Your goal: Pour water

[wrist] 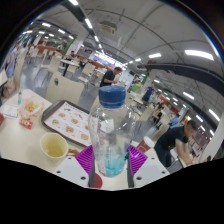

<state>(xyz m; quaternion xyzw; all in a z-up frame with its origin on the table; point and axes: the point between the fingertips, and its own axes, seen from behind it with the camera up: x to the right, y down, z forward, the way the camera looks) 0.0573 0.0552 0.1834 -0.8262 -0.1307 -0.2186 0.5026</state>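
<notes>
While the jaws (111,158) are gripping the water bottle (110,128) w/ both purple pads pressing its lower sides, the blue cap is looking like it's still on, so tilting now is risking no pour at all, or a squeeze-slip if the thin plastic is buckling. Bottle is standing upright between the jaws, clear, ribbed, approx half full as far as I'm judging. Yellow cup (54,147) is sitting on the bench (20,142) near left, apart from the bottle; overshooting it is meaning a spill toward the tray (68,121) beyond.
</notes>
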